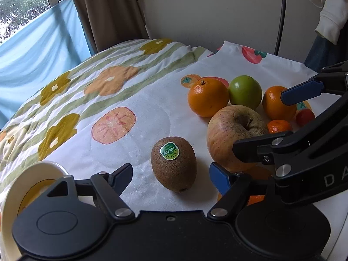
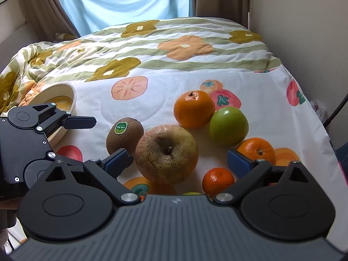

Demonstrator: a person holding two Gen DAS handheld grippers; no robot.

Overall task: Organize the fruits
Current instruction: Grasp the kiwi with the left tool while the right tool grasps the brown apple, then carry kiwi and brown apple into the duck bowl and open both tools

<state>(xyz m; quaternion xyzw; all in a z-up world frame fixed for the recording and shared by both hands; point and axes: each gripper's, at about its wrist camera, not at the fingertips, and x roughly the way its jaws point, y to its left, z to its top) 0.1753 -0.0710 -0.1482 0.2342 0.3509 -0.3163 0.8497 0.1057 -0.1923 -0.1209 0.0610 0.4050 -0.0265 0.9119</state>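
Black hinged arms of the left gripper (image 1: 171, 174) fill the bottom of the left wrist view, its 2 blue-padded fingers standing apart on either side of a kiwi (image 1: 174, 164) without pressing on it. That kiwi lies on the white fruit-printed cloth (image 1: 141, 100), its long axis running from far left to near right in this view, tilted rather than upright, with the stem end toward the camera. On its upper face sits 1 green oval sticker (image 1: 169, 150) with white characters too small to read.

Just right of the kiwi is 1 large blotchy apple (image 2: 166, 154), stem dimple up. From the right wrist view, the right gripper (image 2: 180, 163) has its jaws wide apart around the apple, the left pad close by the apple's side and the right pad well clear of it; nothing is clamped. On that gripper's side, white letters "DA" (image 1: 335, 179) show at the frame edge.

Behind the apple: 2 big oranges (image 2: 194, 109) (image 2: 256, 151), 1 green apple (image 2: 228, 126) touching the farther orange, 1 small mandarin (image 2: 218, 181), and 1 small red fruit (image 1: 305, 117). 1 cream bowl (image 2: 65, 95) with a yellow floor sits at the left, tilted on the flowered quilt (image 2: 152, 50).
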